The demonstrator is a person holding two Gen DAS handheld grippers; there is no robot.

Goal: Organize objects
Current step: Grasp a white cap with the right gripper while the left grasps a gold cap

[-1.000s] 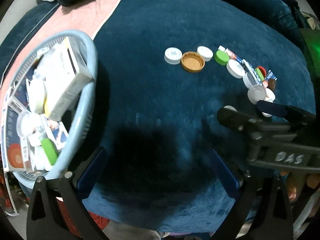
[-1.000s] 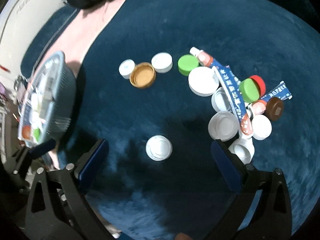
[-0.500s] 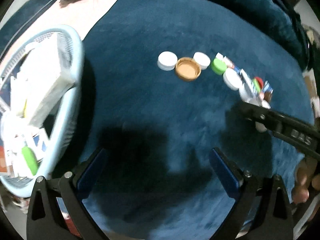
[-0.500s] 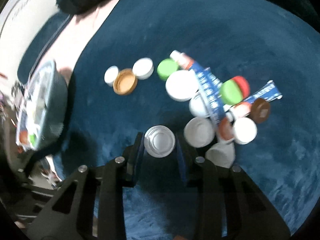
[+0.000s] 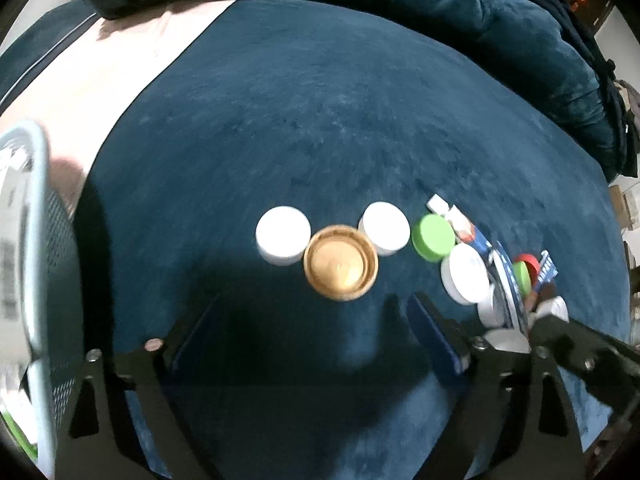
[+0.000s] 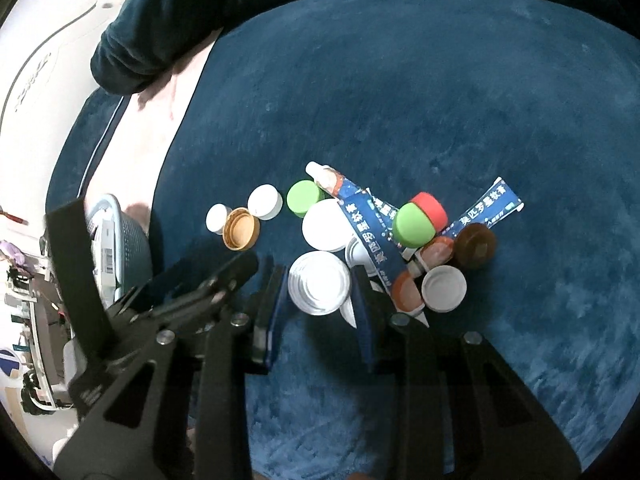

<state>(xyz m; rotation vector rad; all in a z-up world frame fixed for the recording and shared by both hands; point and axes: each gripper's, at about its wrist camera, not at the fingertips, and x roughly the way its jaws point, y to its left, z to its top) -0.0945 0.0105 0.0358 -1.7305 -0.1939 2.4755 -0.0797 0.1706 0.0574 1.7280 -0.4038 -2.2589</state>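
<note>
Caps lie scattered on the blue blanket (image 6: pixel 440 80), most heaped with tubes (image 6: pixel 372 236) toward its right side. One white cap (image 6: pixel 319 282) sits clamped across its rim in the right gripper (image 6: pixel 320 300). It looks light, rigid and slick, so a squeeze on opposite rim edges suits it. The left gripper (image 5: pixel 308 324) hangs spread and empty near the gold cap (image 5: pixel 341 263).
</note>
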